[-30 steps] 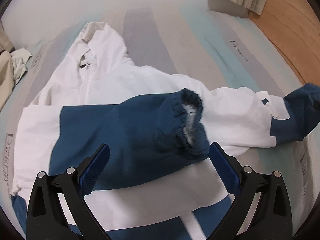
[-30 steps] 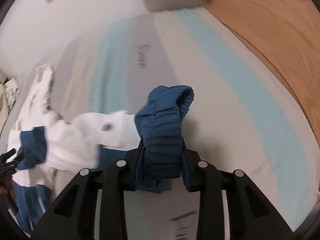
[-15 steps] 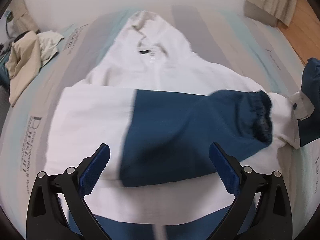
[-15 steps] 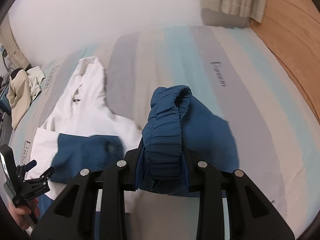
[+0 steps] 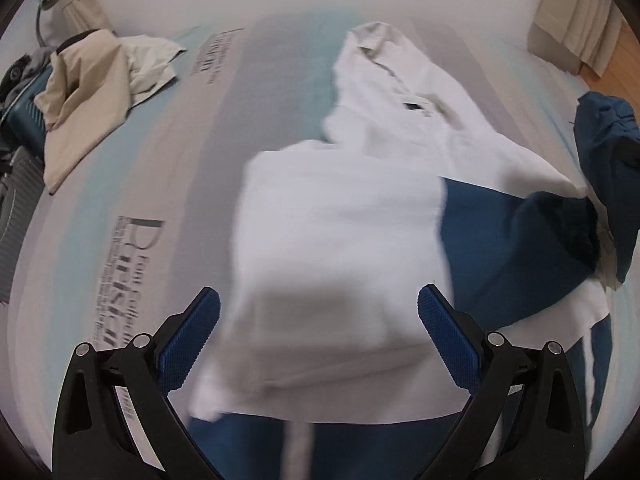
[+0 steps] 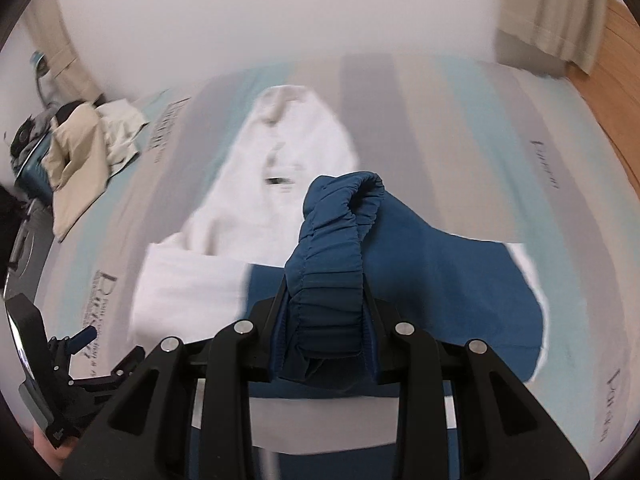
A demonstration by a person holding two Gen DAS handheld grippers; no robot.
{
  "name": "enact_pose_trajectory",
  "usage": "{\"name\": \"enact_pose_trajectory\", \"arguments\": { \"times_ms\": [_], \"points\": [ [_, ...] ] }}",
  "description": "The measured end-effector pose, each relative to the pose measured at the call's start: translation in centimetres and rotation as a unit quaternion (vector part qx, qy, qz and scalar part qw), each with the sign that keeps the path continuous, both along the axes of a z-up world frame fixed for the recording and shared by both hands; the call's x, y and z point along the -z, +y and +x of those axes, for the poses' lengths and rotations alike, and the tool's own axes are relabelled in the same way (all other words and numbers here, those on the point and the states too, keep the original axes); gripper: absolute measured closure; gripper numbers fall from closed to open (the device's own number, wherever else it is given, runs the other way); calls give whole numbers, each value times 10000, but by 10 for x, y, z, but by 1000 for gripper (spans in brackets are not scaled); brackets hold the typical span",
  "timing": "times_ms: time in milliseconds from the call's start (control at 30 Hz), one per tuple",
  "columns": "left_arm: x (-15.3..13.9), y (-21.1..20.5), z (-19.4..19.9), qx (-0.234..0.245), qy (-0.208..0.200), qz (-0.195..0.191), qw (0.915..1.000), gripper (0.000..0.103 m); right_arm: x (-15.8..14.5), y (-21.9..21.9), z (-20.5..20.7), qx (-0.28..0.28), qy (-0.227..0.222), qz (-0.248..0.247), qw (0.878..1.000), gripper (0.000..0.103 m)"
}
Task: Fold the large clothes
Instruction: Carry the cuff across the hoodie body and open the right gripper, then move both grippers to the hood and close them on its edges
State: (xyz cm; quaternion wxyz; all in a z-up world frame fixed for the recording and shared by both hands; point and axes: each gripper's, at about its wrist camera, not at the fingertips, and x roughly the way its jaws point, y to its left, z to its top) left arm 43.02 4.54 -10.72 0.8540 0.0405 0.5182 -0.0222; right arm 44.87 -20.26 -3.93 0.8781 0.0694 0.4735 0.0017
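Note:
A white and navy hooded jacket (image 5: 340,216) lies spread on the striped bed, hood toward the far wall; it also shows in the right wrist view (image 6: 280,168). One navy sleeve (image 5: 512,248) lies folded across its chest. My left gripper (image 5: 319,332) is open and empty, hovering over the jacket's lower white part. My right gripper (image 6: 326,320) is shut on the other sleeve's navy elastic cuff (image 6: 340,240) and holds it up over the jacket; that cuff shows at the right edge of the left wrist view (image 5: 604,136).
A beige and white pile of clothes (image 5: 88,80) lies at the bed's far left corner, beside a teal suitcase (image 5: 20,128). A curtain (image 5: 576,12) and wooden floor (image 6: 616,52) are at the far right. The bed sheet (image 5: 120,208) has printed lettering.
My right gripper has carried the navy cuff leftward, from beside the jacket to over its body. My left gripper has swung left, so the jacket sits more to the right in its view.

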Motion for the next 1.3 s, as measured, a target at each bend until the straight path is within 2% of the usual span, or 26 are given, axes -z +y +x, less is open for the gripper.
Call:
{"name": "enact_pose_trajectory", "arguments": {
  "times_ms": [267, 467, 700, 867, 967, 1100, 1233, 1300],
  "points": [
    [1, 88, 7, -255, 37, -64, 9996, 6, 9, 124, 15, -498, 91, -32, 9987, 74],
    [10, 132, 12, -385, 68, -13, 9992, 6, 44, 193, 25, -826, 373, -36, 9959, 74],
    [19, 172, 8, -562, 117, -43, 9983, 6, 103, 234, 23, -1037, 925, -194, 9901, 74],
    [25, 188, 5, -698, 147, -146, 9973, 6, 132, 248, 20, -1074, 1193, -327, 9865, 72],
    [25, 192, 5, -721, 157, -176, 9971, 6, 143, 254, 18, -1179, 1309, -271, 9840, 58],
    [22, 188, 16, -716, 160, -178, 9971, 6, 140, 258, 13, -1389, 1320, -110, 9814, 30],
    [20, 172, 35, -562, 130, -132, 9982, 6, 112, 245, 6, -1650, 1096, -176, 9800, 16],
    [16, 157, 49, -451, 103, -149, 9988, 6, 95, 230, 5, -1656, 910, -169, 9818, 12]
  ]
}}
